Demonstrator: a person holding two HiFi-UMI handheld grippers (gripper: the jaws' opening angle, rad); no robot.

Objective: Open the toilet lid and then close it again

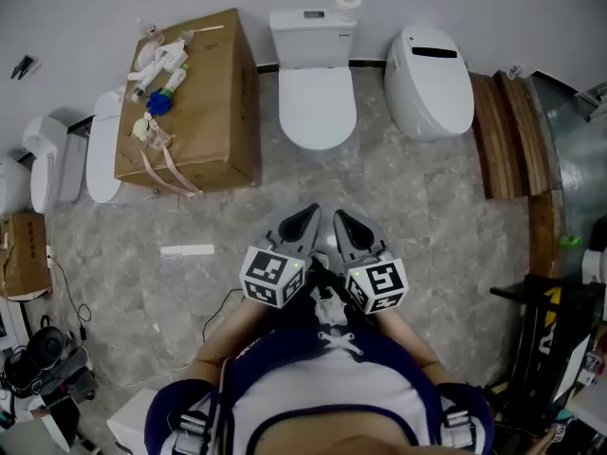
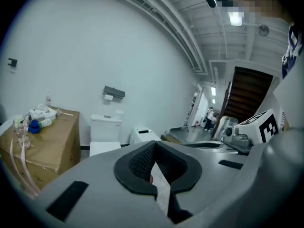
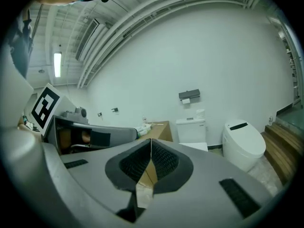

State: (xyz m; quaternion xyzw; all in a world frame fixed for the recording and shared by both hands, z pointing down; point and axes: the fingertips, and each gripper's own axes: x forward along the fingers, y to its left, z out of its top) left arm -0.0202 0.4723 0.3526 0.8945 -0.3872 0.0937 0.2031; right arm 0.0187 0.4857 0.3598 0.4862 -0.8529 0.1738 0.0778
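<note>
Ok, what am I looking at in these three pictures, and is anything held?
No robot: a person holds a grey two-jaw gripper in each hand. The top-down picture is from a head camera and shows the left gripper and right gripper near the body. The other two pictures look along each gripper's own jaws; both are shut on nothing. Ahead on the grey stone floor stand a white toilet with square cistern, lid down, a rounded white toilet right of it, and a brown cardboard box with bottles on top.

Right gripper [image 3: 151, 150] at 6 o'clock, jaws pressed together, nothing between. Toilet [image 3: 192, 130] at 4 o'clock, lid down; rounder toilet [image 3: 242, 144] at its 3 o'clock, cardboard box [image 3: 159, 130] at its 9 o'clock.
</note>
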